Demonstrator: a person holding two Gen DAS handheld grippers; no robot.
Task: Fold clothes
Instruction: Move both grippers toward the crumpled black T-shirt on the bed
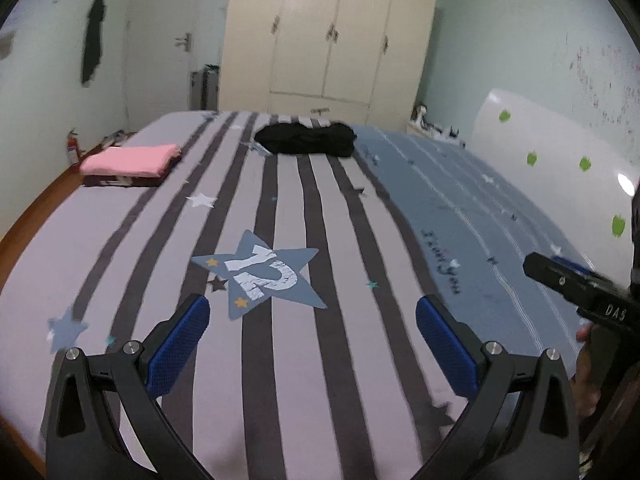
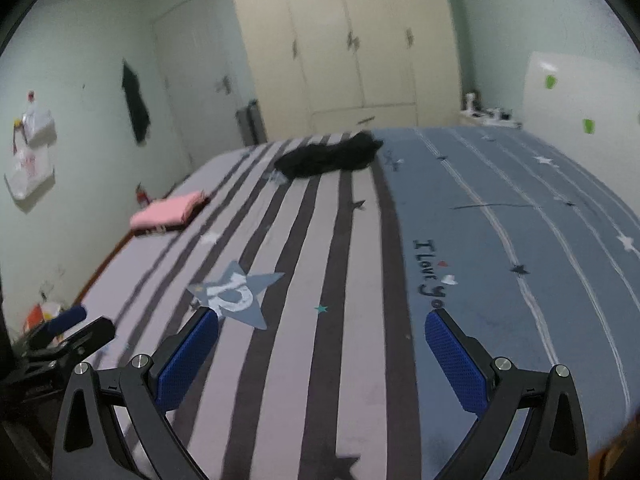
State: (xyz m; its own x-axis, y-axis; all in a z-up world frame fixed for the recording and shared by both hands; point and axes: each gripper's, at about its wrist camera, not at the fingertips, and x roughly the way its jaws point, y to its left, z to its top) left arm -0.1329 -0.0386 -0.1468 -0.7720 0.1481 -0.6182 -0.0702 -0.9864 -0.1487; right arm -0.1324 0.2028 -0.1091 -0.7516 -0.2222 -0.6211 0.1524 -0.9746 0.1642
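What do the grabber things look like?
Both the left gripper and the right gripper have black frames, silver bolts and two fingers with bumpy blue pads. Seen from the side, the right one bears white letters reading DA, then a blurry character.

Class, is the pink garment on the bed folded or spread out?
Folded: the pink garment lies as a neat, flat rectangle with stacked layers, atop something darker on the bed.

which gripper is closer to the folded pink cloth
Left. The left gripper hovers open on the side where the pink cloth lies; the right gripper, also open, is farther across the bed.
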